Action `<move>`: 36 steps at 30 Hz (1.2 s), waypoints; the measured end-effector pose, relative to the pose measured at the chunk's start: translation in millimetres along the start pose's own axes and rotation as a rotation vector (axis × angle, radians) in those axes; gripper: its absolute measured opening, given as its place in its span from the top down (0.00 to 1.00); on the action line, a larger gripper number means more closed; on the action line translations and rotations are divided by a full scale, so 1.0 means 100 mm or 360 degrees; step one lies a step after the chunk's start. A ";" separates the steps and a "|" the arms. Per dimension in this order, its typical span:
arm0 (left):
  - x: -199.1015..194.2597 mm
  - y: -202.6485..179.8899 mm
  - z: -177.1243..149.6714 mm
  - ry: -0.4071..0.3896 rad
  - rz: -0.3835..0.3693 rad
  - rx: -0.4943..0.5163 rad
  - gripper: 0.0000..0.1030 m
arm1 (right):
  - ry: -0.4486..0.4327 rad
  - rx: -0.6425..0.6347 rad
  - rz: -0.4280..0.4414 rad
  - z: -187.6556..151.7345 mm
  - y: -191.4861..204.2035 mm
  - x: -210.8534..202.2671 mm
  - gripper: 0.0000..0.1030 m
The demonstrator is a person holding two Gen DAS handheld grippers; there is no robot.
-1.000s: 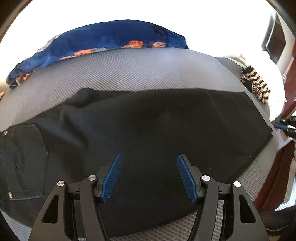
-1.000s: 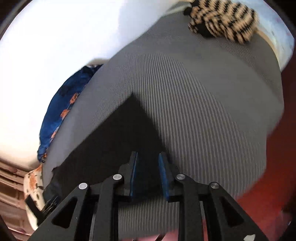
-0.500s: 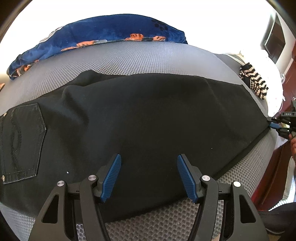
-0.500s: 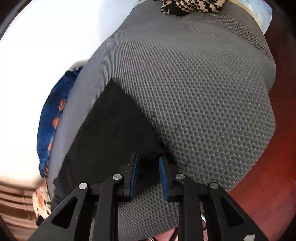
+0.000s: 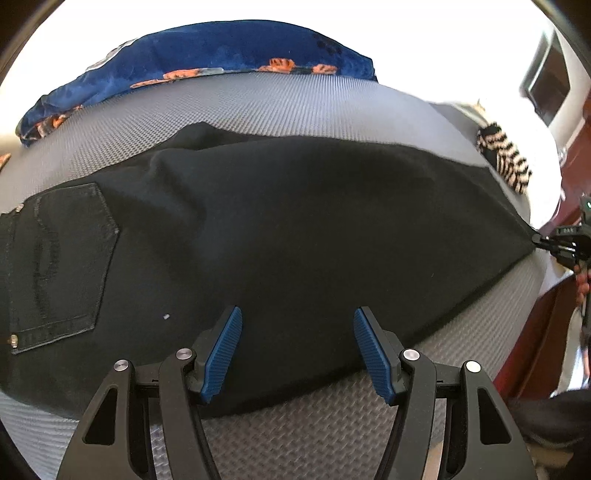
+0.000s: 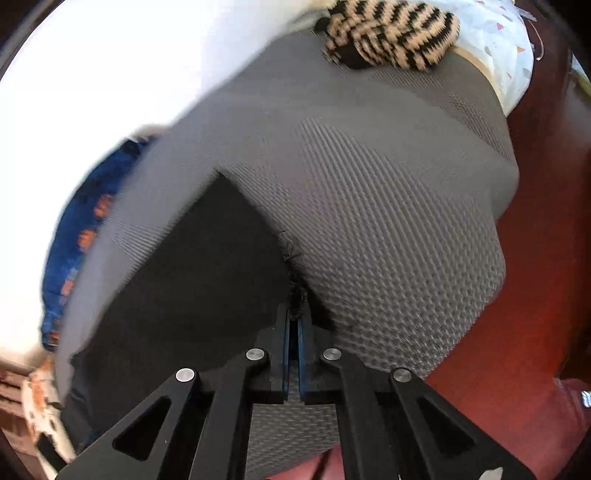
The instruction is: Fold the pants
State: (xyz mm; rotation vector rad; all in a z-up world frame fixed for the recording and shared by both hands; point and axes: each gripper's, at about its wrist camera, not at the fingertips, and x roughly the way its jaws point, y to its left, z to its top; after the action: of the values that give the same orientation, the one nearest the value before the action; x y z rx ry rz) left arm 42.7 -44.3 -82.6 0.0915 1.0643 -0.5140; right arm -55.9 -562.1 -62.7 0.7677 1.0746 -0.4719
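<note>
Black pants (image 5: 295, 229) lie flat across a grey textured mat (image 5: 295, 107), back pocket (image 5: 59, 266) at the left, leg hem at the right. My left gripper (image 5: 297, 347) is open and empty, hovering over the pants' near edge. My right gripper (image 6: 294, 325) is shut on the frayed hem corner of the pants (image 6: 207, 280); it also shows at the far right of the left wrist view (image 5: 546, 243), pinching that corner.
A blue cloth with orange print (image 5: 207, 55) lies at the mat's far edge. A tan-and-black striped knit item (image 6: 391, 33) sits at the mat's far right corner. Dark red floor (image 6: 535, 295) lies beyond the mat's right edge.
My right gripper's jaws have closed from a narrow gap onto the hem corner. My left gripper has stayed open and moved slightly lower and nearer over the pants.
</note>
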 end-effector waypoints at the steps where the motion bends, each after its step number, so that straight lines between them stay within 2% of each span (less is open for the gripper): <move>1: -0.01 0.00 -0.02 0.0005 0.0009 0.0011 0.38 | 0.0023 0.0027 -0.0011 -0.02 -0.03 0.05 0.98; 4: -0.05 0.03 -0.05 -0.0002 0.0030 0.0016 0.38 | 0.0011 0.0016 -0.0049 -0.02 0.00 0.09 0.95; 6: -0.11 0.08 -0.01 -0.0038 0.0034 -0.0024 0.38 | 0.0052 -0.0038 -0.0074 0.02 0.07 0.06 0.81; 7: -0.18 0.12 0.03 -0.0079 0.0022 -0.0055 0.38 | 0.0059 -0.0042 -0.0112 0.03 0.08 0.03 0.65; 9: -0.36 0.26 0.16 -0.0217 0.0040 -0.0114 0.38 | -0.0009 -0.0117 -0.0222 0.04 0.19 -0.16 0.63; 11: -0.44 0.38 0.27 -0.0305 0.0112 -0.0138 0.38 | -0.0077 -0.0237 -0.0297 0.06 0.38 -0.31 0.63; 12: -0.47 0.49 0.35 -0.0345 0.0163 -0.0154 0.38 | -0.0125 -0.0332 -0.0289 0.07 0.58 -0.40 0.63; 14: -0.47 0.66 0.43 -0.0352 0.0212 -0.0197 0.38 | -0.0108 -0.0515 -0.0160 0.08 1.01 -0.43 0.63; 17: -0.44 0.96 0.48 -0.0368 0.0291 -0.0287 0.38 | 0.0012 -0.0769 0.0133 0.03 1.76 -0.28 0.63; 18: -0.43 1.01 0.48 -0.0364 0.0316 -0.0298 0.38 | 0.0103 -0.0884 0.0286 -0.04 2.18 -0.15 0.63; 19: -0.42 1.11 0.46 -0.0354 0.0349 -0.0313 0.38 | 0.0153 -0.0939 0.0360 -0.09 2.38 -0.08 0.63; 20: -0.42 1.16 0.43 -0.0351 0.0364 -0.0325 0.38 | 0.0253 -0.1044 0.0506 -0.18 2.80 0.08 0.63; 22: -0.37 1.34 0.34 -0.0313 0.0408 -0.0380 0.38 | 0.0398 -0.1231 0.0657 -0.34 3.41 0.31 0.64; 24: -0.34 1.44 0.25 -0.0297 0.0437 -0.0409 0.39 | 0.0518 -0.1401 0.0742 -0.54 3.96 0.53 0.63; 26: -0.32 1.52 0.20 -0.0302 0.0457 -0.0403 0.39 | 0.0639 -0.1534 0.0794 -0.73 4.38 0.74 0.63; 30: -0.33 1.51 0.10 -0.0327 0.0477 -0.0366 0.42 | 0.0869 -0.1699 0.0818 -1.06 4.88 1.12 0.63; 36: -0.35 1.59 0.01 -0.0344 0.0450 -0.0394 0.43 | 0.1069 -0.1829 0.0717 -1.29 5.13 1.56 0.63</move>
State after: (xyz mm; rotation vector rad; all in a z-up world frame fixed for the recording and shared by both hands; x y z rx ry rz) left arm 101.2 107.7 -79.2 -0.0318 0.8774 -0.1303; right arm 280.8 -125.1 -71.7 0.0800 1.4805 0.8207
